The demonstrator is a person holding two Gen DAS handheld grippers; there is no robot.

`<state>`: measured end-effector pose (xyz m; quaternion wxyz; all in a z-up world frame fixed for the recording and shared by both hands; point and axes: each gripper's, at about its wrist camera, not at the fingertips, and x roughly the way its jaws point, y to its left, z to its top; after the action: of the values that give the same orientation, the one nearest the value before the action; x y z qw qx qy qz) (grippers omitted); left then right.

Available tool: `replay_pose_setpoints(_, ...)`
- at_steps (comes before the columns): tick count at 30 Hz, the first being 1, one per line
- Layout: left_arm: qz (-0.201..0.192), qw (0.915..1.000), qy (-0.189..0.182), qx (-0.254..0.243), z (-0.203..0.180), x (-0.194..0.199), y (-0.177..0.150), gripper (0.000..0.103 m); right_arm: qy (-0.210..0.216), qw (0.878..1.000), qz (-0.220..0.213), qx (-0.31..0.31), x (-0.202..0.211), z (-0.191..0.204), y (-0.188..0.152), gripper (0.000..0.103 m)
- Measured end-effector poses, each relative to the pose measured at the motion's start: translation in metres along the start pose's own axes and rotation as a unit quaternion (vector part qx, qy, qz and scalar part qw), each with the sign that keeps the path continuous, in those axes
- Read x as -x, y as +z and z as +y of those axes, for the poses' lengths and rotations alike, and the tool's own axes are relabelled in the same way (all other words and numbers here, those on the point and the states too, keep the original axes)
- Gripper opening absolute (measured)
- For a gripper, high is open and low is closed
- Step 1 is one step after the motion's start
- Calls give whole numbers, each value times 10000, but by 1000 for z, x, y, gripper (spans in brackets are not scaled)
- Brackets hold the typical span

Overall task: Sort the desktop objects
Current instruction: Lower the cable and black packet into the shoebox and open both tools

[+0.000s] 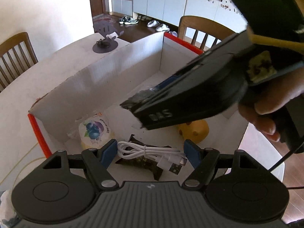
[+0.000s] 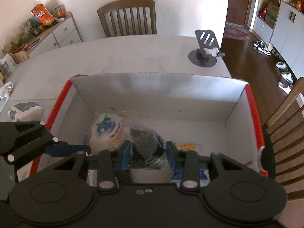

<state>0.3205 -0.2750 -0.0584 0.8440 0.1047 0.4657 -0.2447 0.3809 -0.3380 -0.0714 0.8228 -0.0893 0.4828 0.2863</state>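
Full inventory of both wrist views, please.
cardboard box: 1, white with red edges, on the table
table: 1, white, under the box
blueberry-print packet: 1, white, in the box, left side
yellow rounded item: 1, in the box, right side
dark snack wrapper: 1, on the box floor, below the cable
phone stand: 1, grey, far table edge
wooden chairs: 2, brown, far and right sides
tissue pack: 1, white-blue, left of the box
shoes: several, on the floor, right
USB cable: 1, white, coiled, in the left gripper
plastic-wrapped packet: 1, dark, in the right gripper
left gripper: over the box
right gripper: over the box
hand: on the right gripper's handle
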Motion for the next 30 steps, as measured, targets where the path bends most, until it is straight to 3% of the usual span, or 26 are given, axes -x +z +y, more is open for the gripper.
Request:
replay_pose_setpoints(10,178,9998,4,-40,-2,-11,-4,76,-132,9996,234,95,-24,1,2,39)
replay_pose_setpoints(18,242,9993,-186,236,4,-14,-8,76,-163,9989,403,165,-33,2,0,39)
replay_pose_setpoints(22,184,9991,-37,386,8,-11,-7,76,-164,9987,451,160,-37,0,-2,39)
replay_pose_setpoints(30,421,9986,34,310,4,-19,-7,76,-169,9982,538,181,-44,-1,-5,39)
